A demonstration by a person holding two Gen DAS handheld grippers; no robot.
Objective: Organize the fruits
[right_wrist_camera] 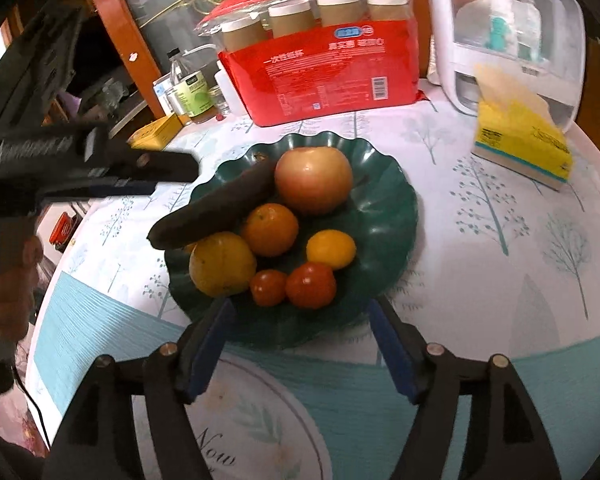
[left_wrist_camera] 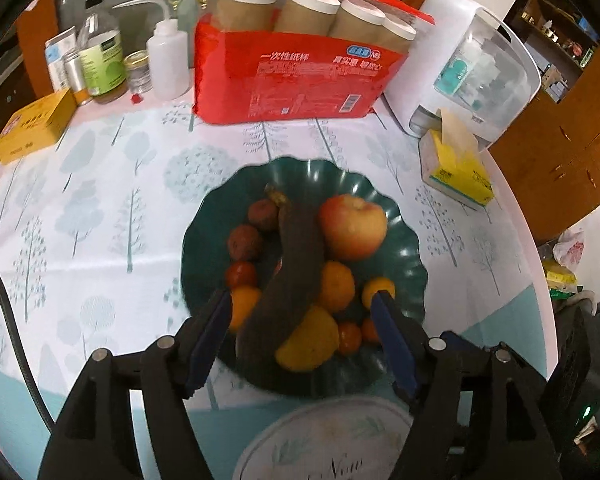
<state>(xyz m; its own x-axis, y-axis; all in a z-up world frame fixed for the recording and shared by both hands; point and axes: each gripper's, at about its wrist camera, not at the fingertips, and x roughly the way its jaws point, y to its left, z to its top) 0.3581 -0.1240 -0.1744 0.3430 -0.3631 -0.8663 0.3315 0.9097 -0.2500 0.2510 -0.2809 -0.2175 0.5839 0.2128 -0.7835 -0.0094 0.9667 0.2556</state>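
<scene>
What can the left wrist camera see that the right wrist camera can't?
Only the left wrist view shows the two brownish wrinkled fruits and the white squeeze bottle. Only the right wrist view shows the person's hand holding the left hand-held gripper from the side. Both show the green plate with the apple, dark banana and red cup package.

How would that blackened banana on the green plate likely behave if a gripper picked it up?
The banana has a fully dark skin, so it is probably very soft and may squash or sag under the pads. It lies propped on other fruit beside the apple, so lifting it could nudge the round ones rolling. The left gripper stands open above it.
</scene>
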